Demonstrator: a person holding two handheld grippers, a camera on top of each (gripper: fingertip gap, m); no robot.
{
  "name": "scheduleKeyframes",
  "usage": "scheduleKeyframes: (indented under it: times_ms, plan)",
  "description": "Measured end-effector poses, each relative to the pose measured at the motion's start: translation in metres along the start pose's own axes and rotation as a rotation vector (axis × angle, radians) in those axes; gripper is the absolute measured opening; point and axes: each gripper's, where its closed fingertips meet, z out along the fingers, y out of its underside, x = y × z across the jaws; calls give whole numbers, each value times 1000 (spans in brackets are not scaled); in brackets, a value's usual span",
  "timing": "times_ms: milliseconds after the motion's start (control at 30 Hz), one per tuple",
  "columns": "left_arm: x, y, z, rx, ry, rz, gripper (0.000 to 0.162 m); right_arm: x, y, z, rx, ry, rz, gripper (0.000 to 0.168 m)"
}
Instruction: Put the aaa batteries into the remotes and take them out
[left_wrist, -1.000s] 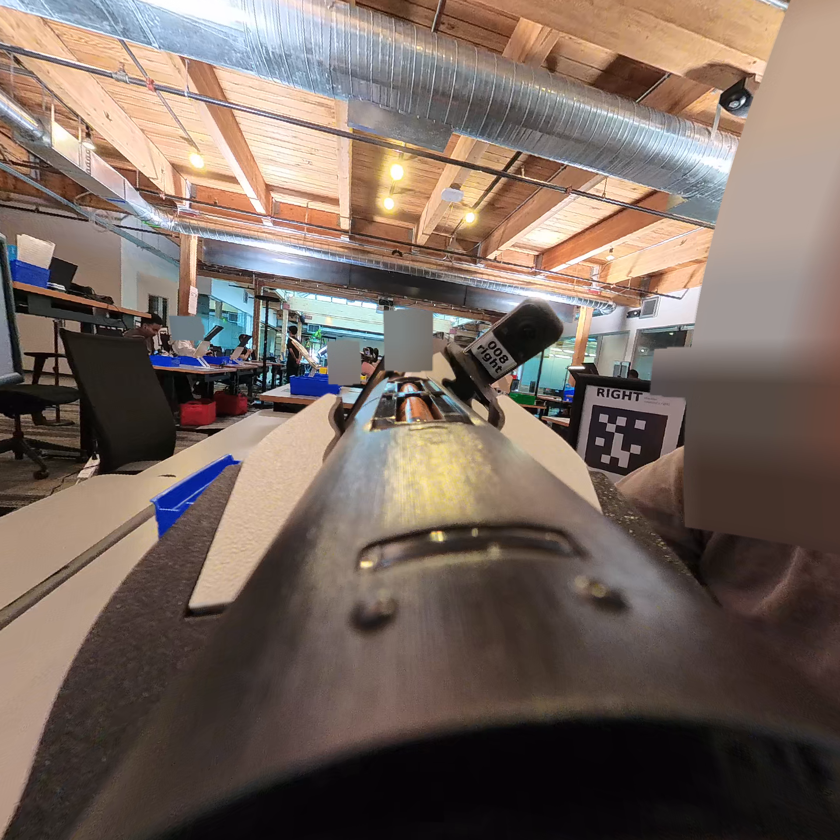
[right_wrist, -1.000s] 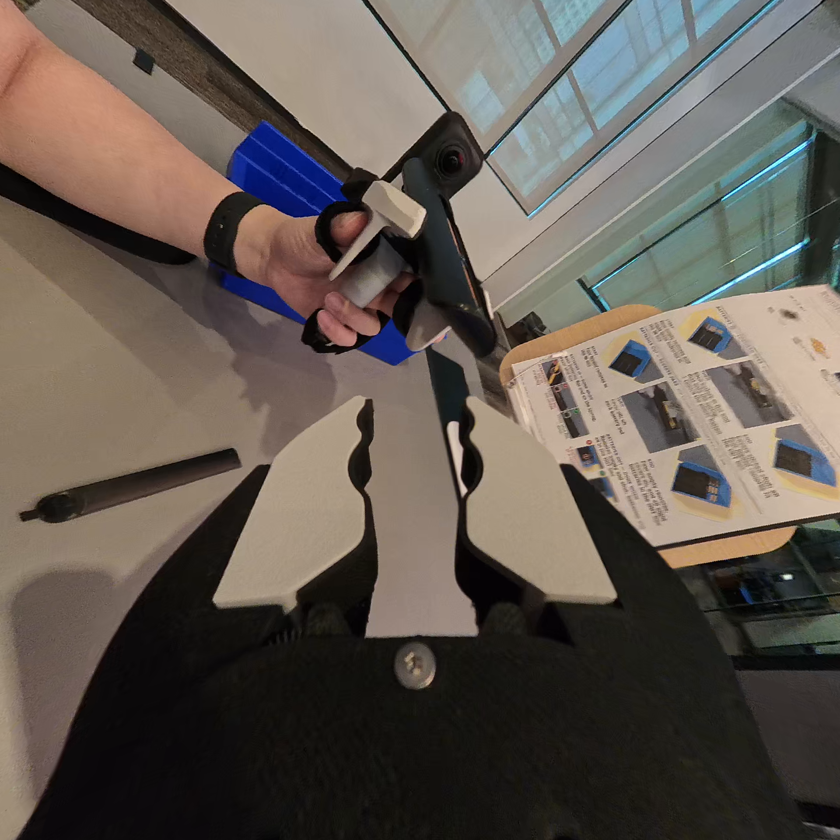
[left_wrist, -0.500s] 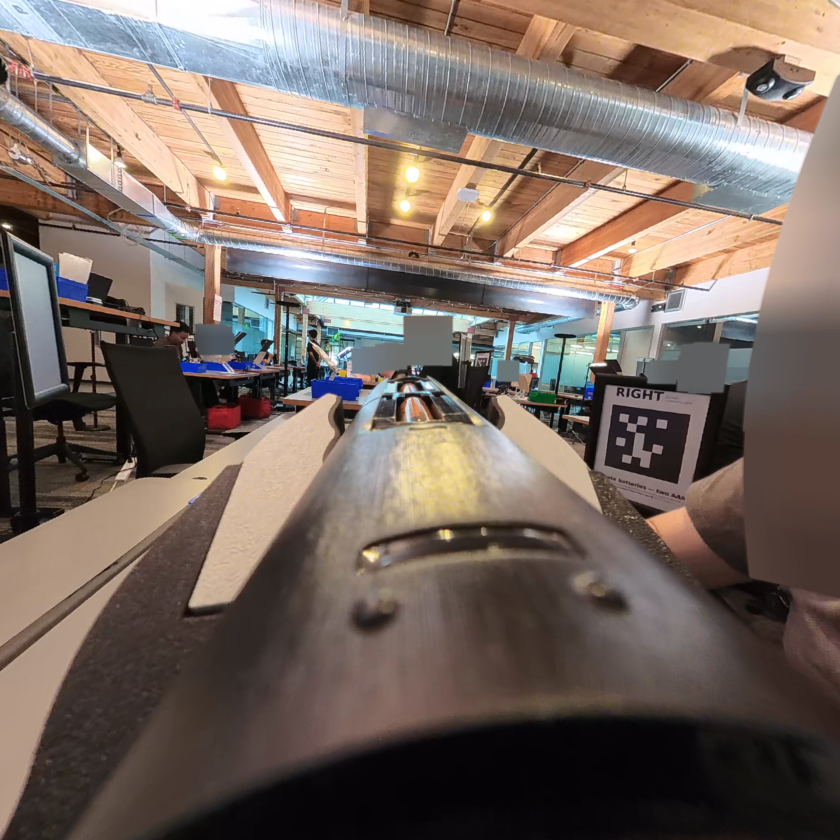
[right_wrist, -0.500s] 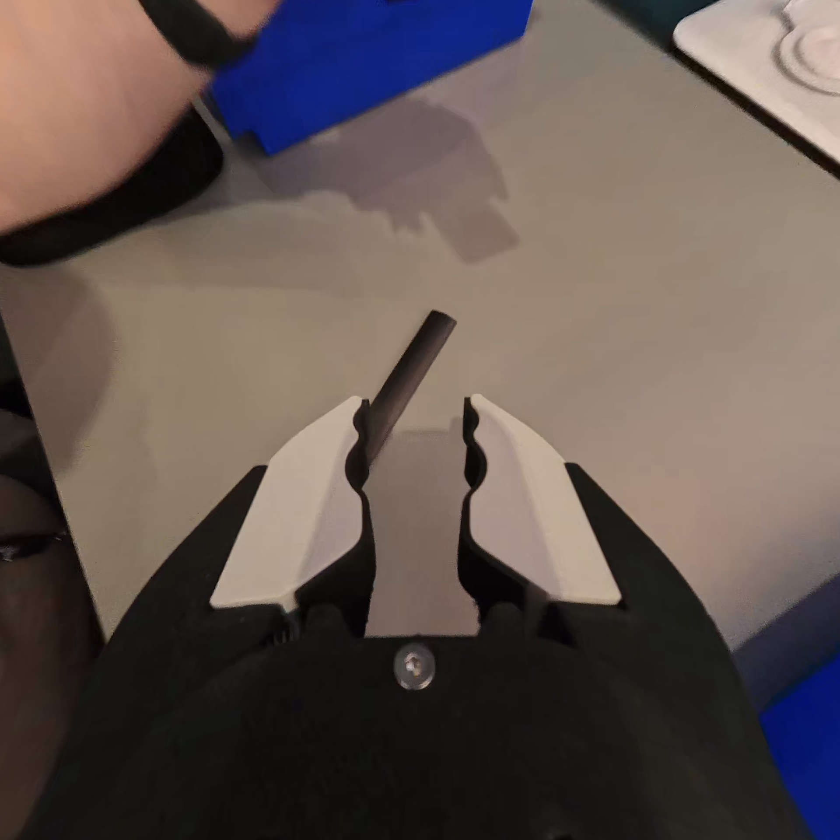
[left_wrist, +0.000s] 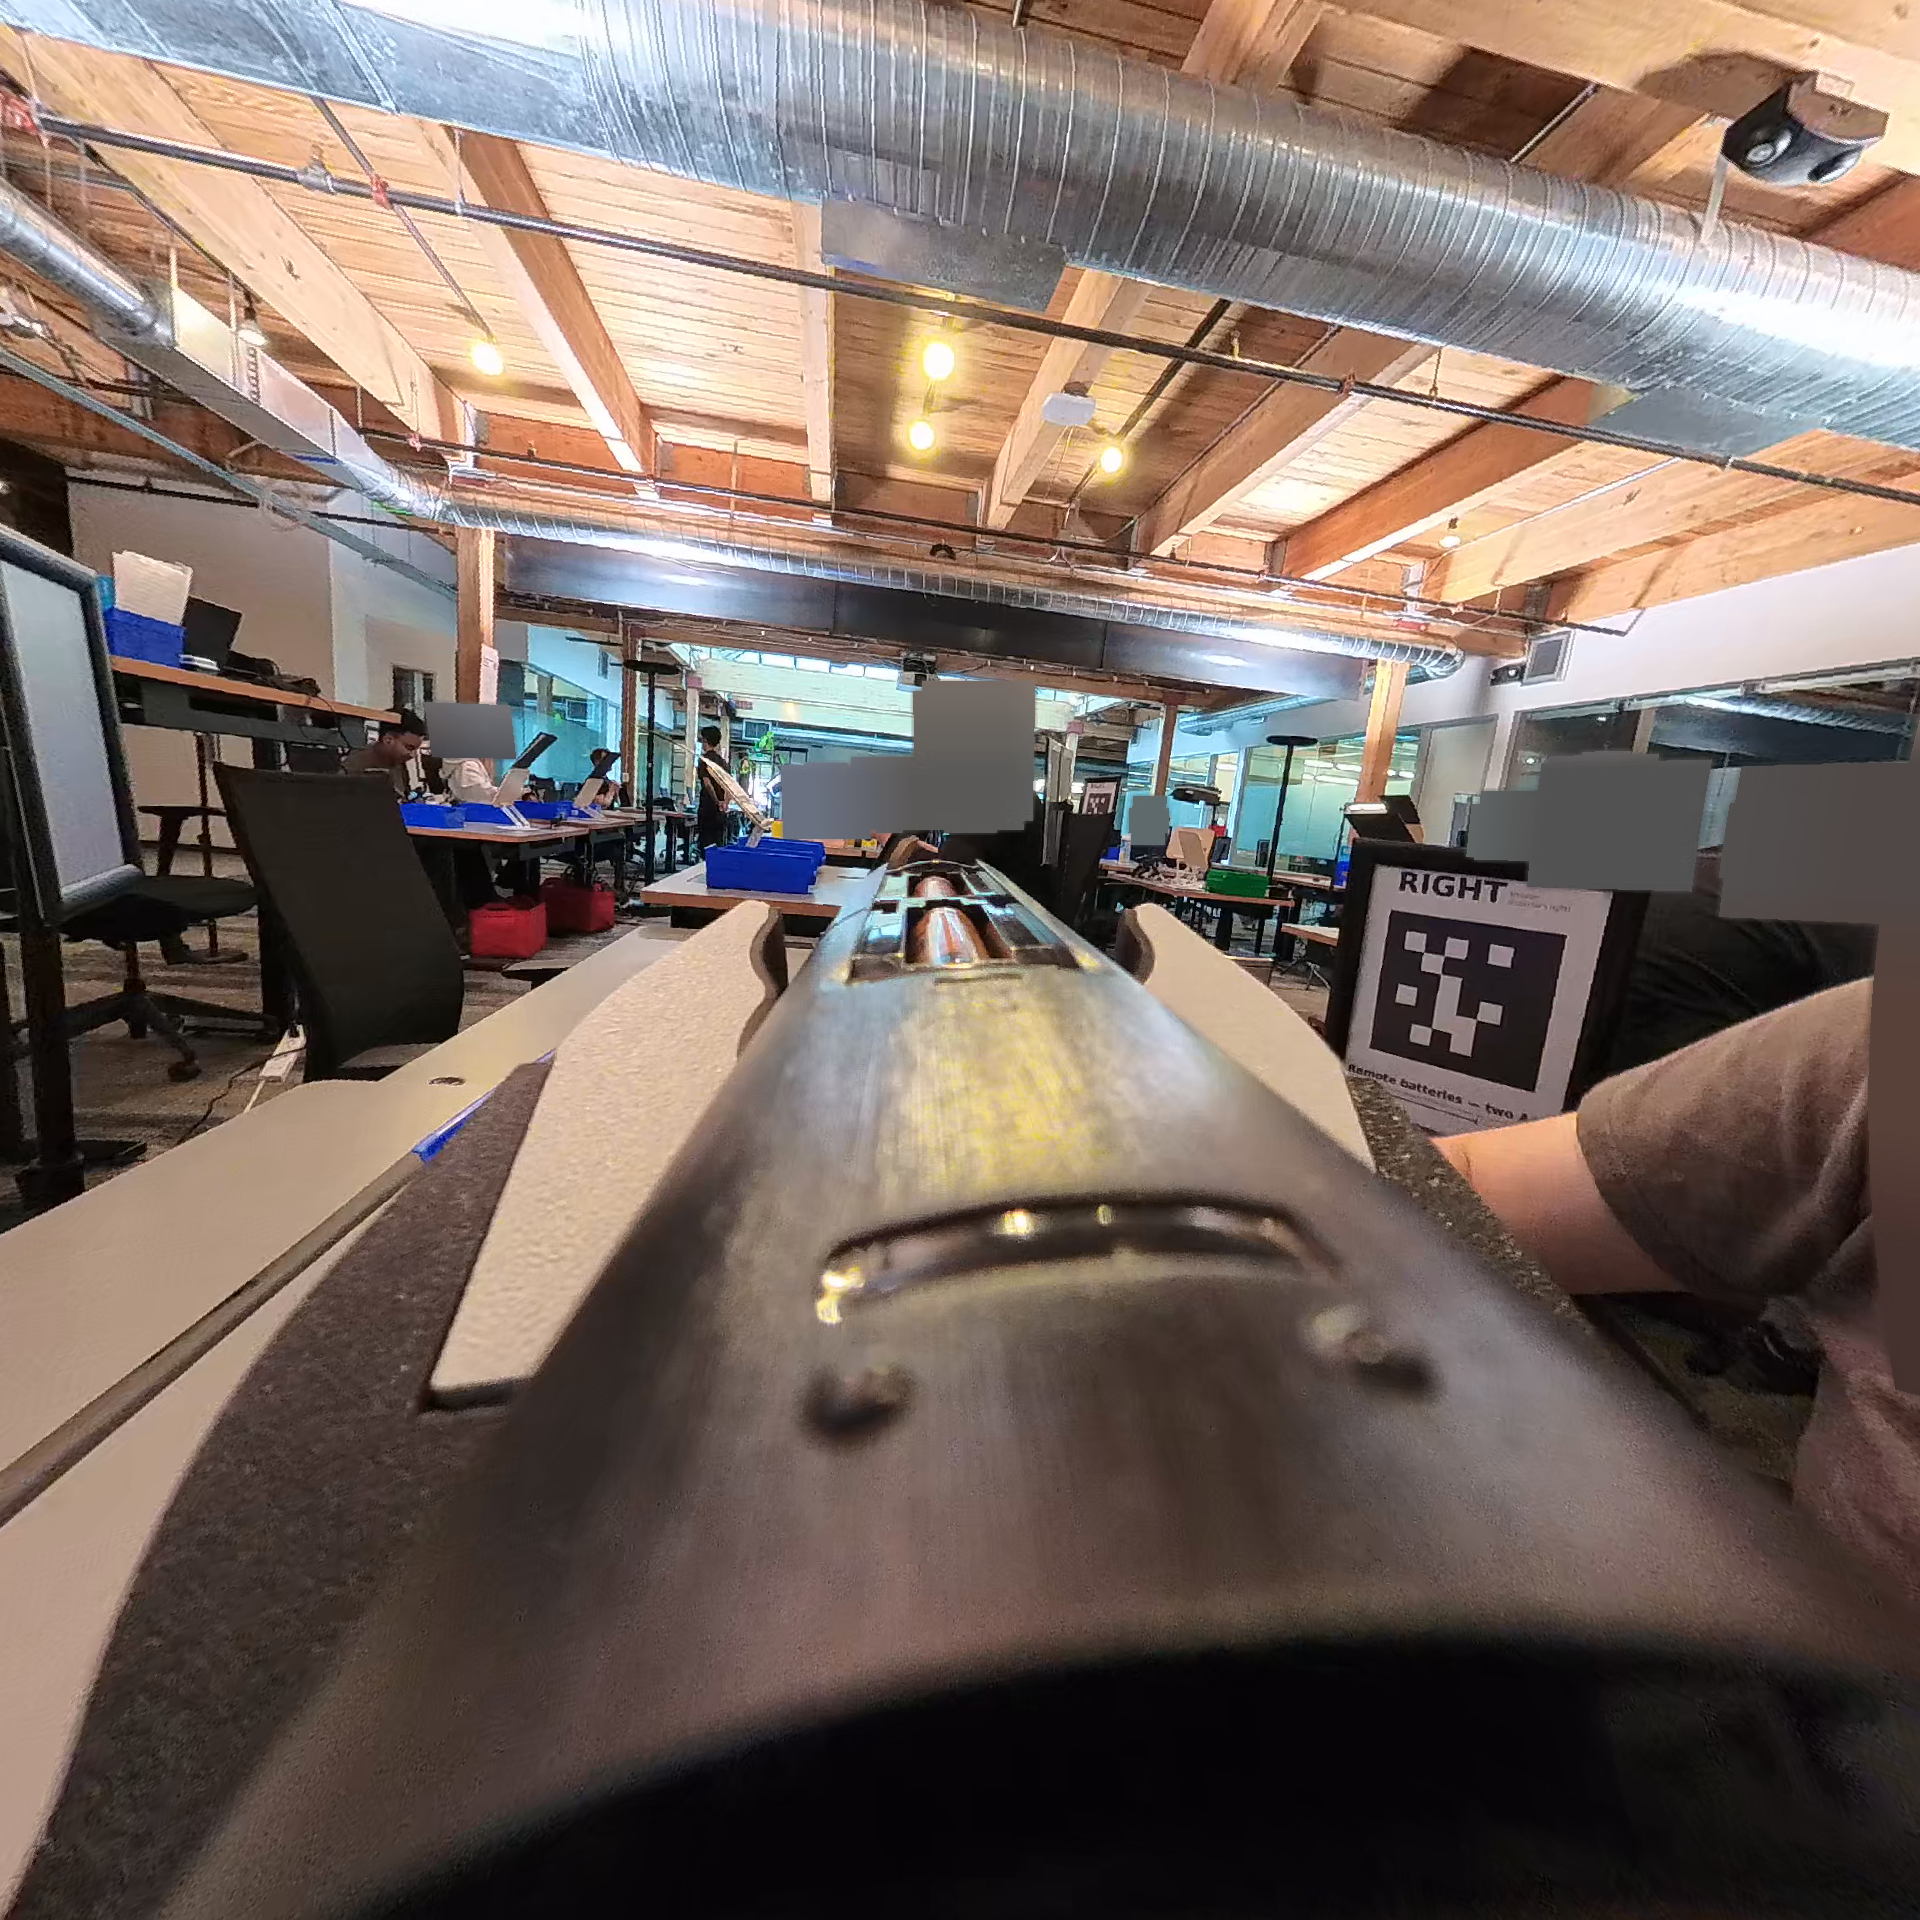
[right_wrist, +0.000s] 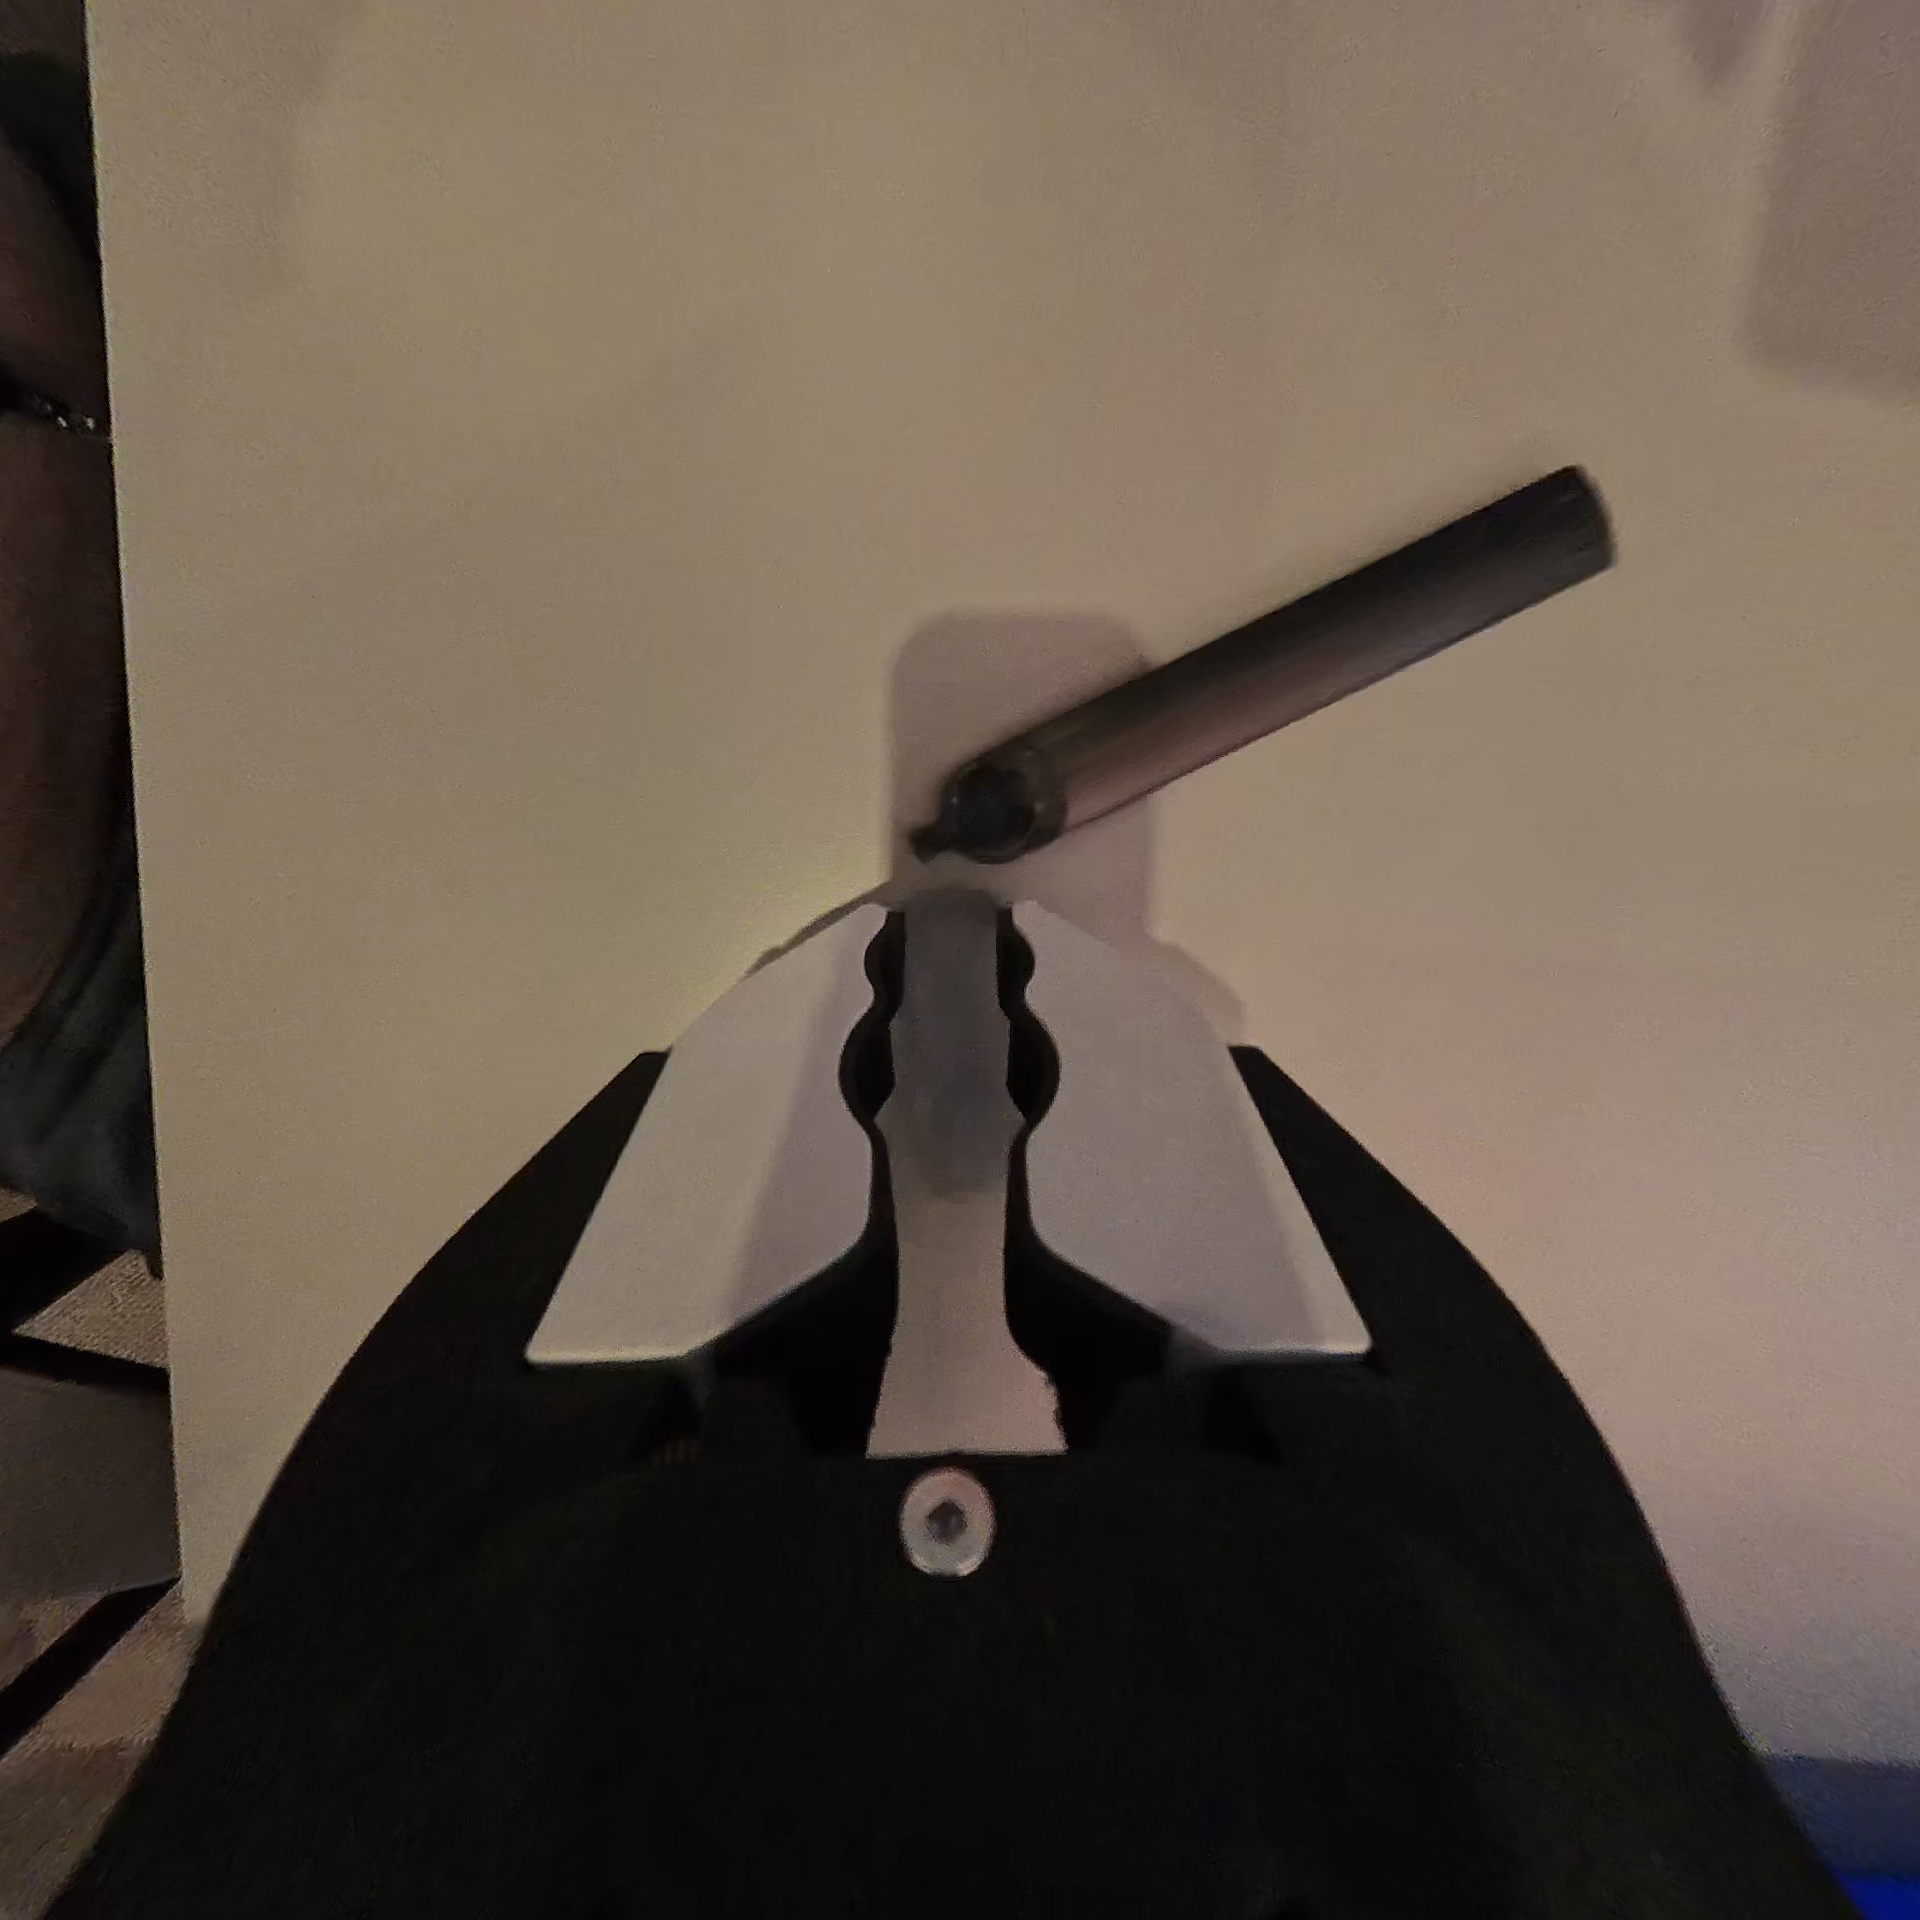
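1. Remote (left_wrist: 935, 1299), black and back-side up, is pinched lengthwise between my left gripper (left_wrist: 951, 930) fingers; a battery (left_wrist: 940, 930) sits in its open far end.
2. My right gripper (right_wrist: 951, 914) fingers stand slightly spread, empty, just short of a dark cover (right_wrist: 1278, 665) on the table (right_wrist: 520, 520).

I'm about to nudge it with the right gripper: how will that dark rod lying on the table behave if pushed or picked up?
The dark rod looks round and smooth, so a sideways push would probably roll it across the flat table. It looks straight and rigid, unlikely to flex. Being slim, it may slip between the right gripper's barely parted fingers unless seated in their notches.
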Motion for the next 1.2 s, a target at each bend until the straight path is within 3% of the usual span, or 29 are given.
scheduleKeyframes:
  times_ms: [233,300,400,500,633,733,967,1067,1200]
  plan:
    - [12,-15,-1,15,16,28,61,-2,-80,42,222,-57,-59,18]
    - [13,-20,-4,21,10,38,61,-2,-89,43,228,-77,-92,14]
    - [12,-27,-10,40,5,33,61,7,-81,10,289,-15,-132,13]
    - [10,-30,-11,44,5,36,61,24,-39,-18,220,48,-85,7]
    - [10,-31,-11,46,4,39,61,23,-2,-9,74,40,-79,5]
    - [12,-32,-12,42,2,52,61,14,-20,11,96,-3,-128,5]
    - [13,-49,-23,63,-23,91,61,25,-115,54,300,41,-269,11]
    - [13,-57,-31,86,-34,91,61,35,-118,34,347,91,-271,11]
    - [14,-61,-33,91,-30,97,61,68,-85,5,288,231,58,20]
